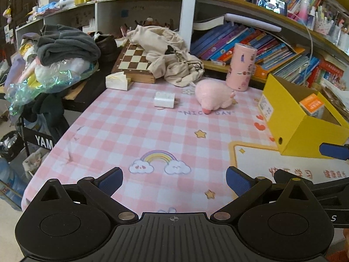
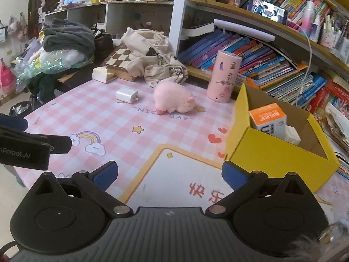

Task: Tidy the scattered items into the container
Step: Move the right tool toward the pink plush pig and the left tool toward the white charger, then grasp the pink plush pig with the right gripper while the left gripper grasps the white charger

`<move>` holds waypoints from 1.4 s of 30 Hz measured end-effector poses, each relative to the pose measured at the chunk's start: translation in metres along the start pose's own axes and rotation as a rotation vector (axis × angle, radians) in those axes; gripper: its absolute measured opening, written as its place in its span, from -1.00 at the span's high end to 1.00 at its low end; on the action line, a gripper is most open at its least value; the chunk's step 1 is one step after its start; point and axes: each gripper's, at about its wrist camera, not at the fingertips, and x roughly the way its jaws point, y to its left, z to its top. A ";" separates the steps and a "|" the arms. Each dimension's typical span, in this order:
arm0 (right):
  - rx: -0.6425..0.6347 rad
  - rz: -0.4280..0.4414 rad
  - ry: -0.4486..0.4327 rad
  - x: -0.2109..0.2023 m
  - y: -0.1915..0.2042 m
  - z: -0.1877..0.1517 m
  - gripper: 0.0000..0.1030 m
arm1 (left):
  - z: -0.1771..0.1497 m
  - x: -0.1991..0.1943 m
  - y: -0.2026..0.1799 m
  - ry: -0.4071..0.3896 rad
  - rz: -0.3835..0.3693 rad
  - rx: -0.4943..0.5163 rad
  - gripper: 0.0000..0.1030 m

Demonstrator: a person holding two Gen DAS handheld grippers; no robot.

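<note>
Both grippers (image 1: 174, 180) (image 2: 170, 175) gape wide, empty; beyond lie charger (image 1: 164, 99), pink plush (image 1: 212, 97), tumbler (image 1: 241, 67), yellow box (image 2: 277, 150).

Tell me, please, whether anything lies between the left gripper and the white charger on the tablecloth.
Nothing visible does. The left gripper is open, and only bare checked tablecloth lies between it and the white charger. The pink plush lies to the charger's right, off that line.

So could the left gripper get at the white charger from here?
Probably yes. The left gripper is open and empty, and only bare tablecloth lies between it and the white charger. The charger lies apart from the pink plush toy and the tissue box, so nothing blocks it.
</note>
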 end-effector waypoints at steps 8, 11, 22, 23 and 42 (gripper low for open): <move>-0.006 0.025 0.017 0.045 -0.004 0.023 -0.99 | 0.027 0.038 0.012 0.012 0.036 -0.008 -0.98; -0.008 0.032 0.022 0.064 -0.004 0.033 -0.99 | 0.038 0.052 0.015 0.019 0.041 0.002 -0.98; 0.034 0.010 -0.003 0.138 -0.009 0.077 -1.00 | 0.086 0.115 0.025 -0.036 0.013 0.049 -0.98; 0.039 0.004 -0.005 0.145 -0.010 0.082 -1.00 | 0.090 0.122 0.027 -0.036 0.005 0.039 -0.97; 0.188 0.035 0.036 0.252 -0.043 0.123 -1.00 | 0.142 0.218 0.047 0.014 0.000 -0.055 -0.66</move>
